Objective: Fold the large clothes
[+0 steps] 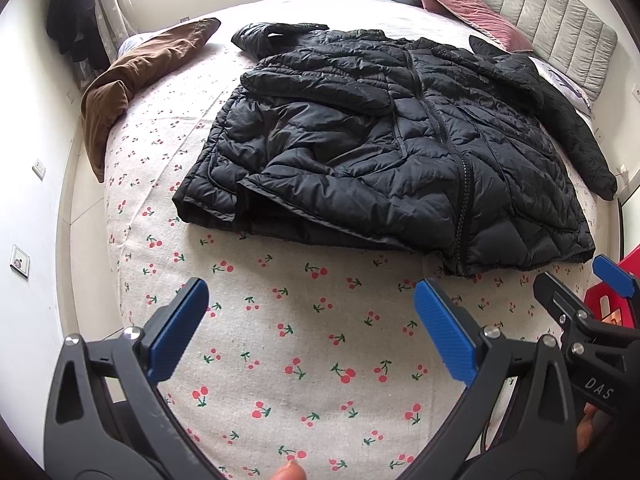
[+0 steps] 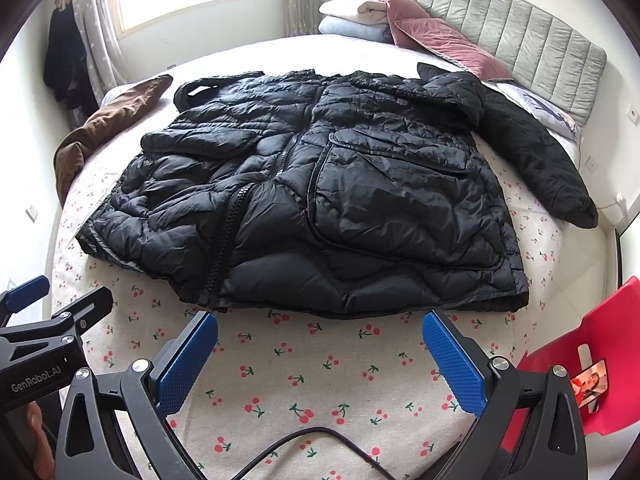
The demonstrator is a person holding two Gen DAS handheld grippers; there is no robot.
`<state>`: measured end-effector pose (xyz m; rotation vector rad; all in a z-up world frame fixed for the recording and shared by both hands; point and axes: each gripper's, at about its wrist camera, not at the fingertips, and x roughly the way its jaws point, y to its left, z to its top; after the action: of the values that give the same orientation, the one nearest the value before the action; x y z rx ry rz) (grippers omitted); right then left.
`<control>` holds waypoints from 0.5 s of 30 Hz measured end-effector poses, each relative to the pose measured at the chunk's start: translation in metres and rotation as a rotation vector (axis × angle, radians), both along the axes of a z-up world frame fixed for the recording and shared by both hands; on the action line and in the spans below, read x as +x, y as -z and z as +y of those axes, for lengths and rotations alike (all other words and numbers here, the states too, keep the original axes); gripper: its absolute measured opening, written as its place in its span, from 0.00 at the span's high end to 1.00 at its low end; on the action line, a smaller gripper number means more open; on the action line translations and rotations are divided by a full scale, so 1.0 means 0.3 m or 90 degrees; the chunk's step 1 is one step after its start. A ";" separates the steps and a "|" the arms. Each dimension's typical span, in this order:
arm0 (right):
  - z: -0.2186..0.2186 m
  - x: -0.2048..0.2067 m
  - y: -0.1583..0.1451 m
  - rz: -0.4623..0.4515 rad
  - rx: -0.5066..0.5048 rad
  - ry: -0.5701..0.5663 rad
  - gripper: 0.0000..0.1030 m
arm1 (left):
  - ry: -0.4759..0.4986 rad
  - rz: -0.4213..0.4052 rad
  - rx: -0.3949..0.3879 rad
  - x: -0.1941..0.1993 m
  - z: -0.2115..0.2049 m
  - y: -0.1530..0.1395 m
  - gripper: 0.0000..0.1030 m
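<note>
- On the far left of the bed (image 1: 280, 360), near its edge, I see a brown garment (image 1: 132, 80) lying crumpled, well apart from the black puffer jacket (image 1: 380, 152), and I judge it no part of the coming move.
- My left gripper (image 1: 312, 332) hovers over bare cherry-print sheet with its fingers (image 1: 178, 330) spread wide and holding nothing; the jacket's hem lies ahead of it and somewhat to the right.
- The jacket lies face up, zipper (image 2: 256, 208) closed, its long axis running away from me from hem to collar. Its left sleeve is folded across the chest.
- My right gripper (image 2: 320, 360) is also wide open and empty, just short of the hem, roughly centred on the body in its own view, so it looks the nearer of the two.
- Furthest right, the right sleeve (image 2: 540, 168) stretches out and down off the shoulder, clear of the body. I judge it the part left to fold in, and the right arm has the shorter reach to it.
</note>
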<state>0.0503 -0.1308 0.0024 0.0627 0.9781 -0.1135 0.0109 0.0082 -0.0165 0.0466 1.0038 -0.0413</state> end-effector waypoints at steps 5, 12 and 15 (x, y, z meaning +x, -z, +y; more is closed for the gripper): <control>-0.016 -0.002 0.001 0.000 0.001 0.004 0.00 | 0.002 -0.016 -0.014 0.000 0.010 -0.015 0.01; -0.042 0.002 -0.002 0.003 -0.003 0.006 0.00 | 0.047 -0.045 -0.059 0.021 0.028 -0.049 0.01; -0.061 0.006 -0.002 0.006 0.000 0.001 0.00 | 0.071 -0.057 -0.056 0.040 0.040 -0.068 0.01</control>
<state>0.0521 -0.1491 0.0029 0.0630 0.9877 -0.1148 0.0228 0.0202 0.0039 0.0236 0.9087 -0.1830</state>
